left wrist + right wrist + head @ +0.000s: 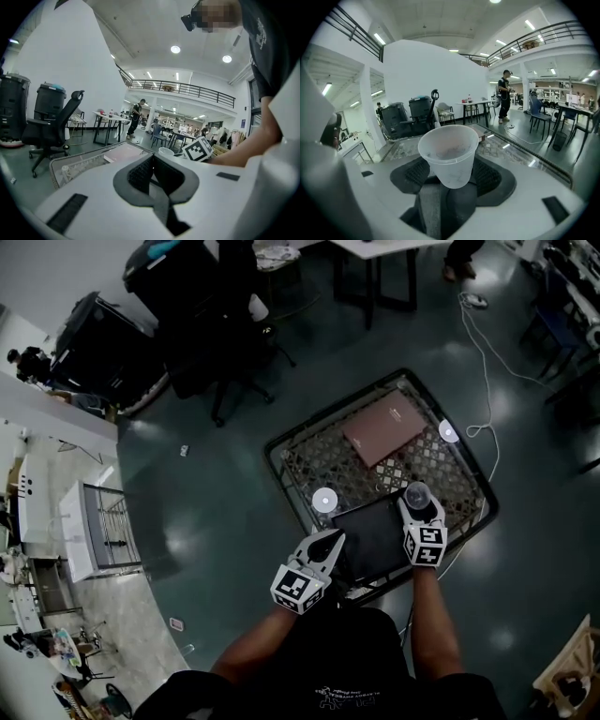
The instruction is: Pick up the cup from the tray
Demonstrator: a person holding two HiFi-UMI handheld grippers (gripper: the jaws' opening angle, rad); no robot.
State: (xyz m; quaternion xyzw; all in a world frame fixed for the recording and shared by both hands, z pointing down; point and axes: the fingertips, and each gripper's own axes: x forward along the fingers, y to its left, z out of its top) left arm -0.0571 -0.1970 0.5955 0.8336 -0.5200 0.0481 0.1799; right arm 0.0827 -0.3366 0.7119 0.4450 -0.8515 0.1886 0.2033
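Note:
A translucent plastic cup (449,157) stands upright between the jaws of my right gripper (449,177), which is shut on it. In the head view the same cup (417,493) sits at the tip of the right gripper (419,504), over the far right corner of the dark tray (373,538). My left gripper (331,540) is at the tray's left edge; its jaws are shut with nothing between them (152,168). A second white cup (324,500) stands just beyond the tray's far left corner, and it shows past the left jaws as the white cup (166,151).
The tray lies on a low table with a lattice-patterned top (309,460). A pinkish flat board (384,426) lies at the table's far side, with a third cup (449,431) by its right corner. An office chair (220,352) and a white cable (483,362) are on the floor beyond.

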